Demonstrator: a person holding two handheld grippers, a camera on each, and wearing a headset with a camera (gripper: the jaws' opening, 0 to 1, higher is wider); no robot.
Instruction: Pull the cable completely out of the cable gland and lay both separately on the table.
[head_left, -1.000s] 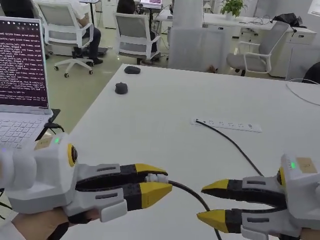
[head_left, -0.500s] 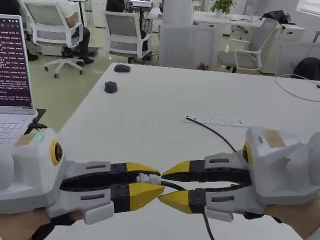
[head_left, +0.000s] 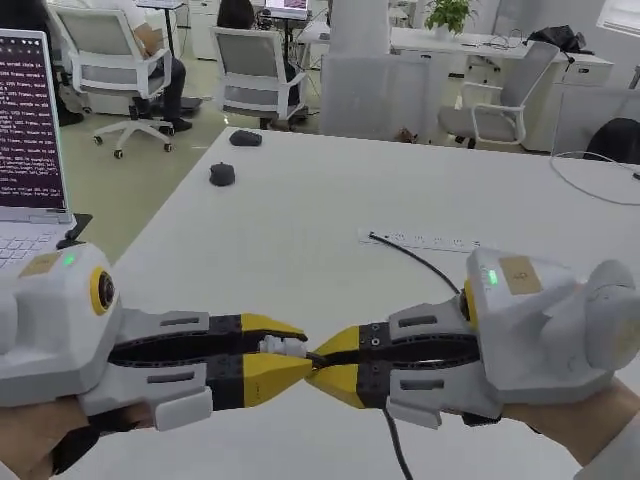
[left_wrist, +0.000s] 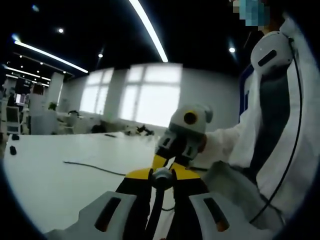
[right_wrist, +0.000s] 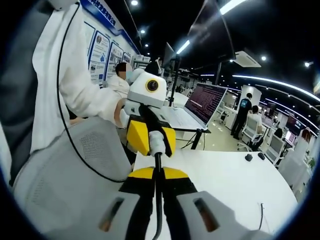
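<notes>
Left gripper (head_left: 296, 350): at the near table edge, held in a hand, jaws clamped on the cable gland.
Cable gland (head_left: 283, 346): a small white piece pinched between the left gripper's yellow tips, above the table.
Right gripper (head_left: 324, 362): tip to tip with the left one, jaws pressed together on the cable just beside the gland.
Cable (right_wrist: 158, 192): black; it runs between the right gripper's jaws and into the gland's end, so it is not yet out.
Table (head_left: 300, 230): white, bare under both grippers.
Power strip (head_left: 420, 241): white, lying flat beyond the grippers, with a black lead at its left end.
Mice (head_left: 222, 174): two dark ones towards the far left edge.
Laptop (head_left: 25, 130): open at the left, with text on its screen.
</notes>
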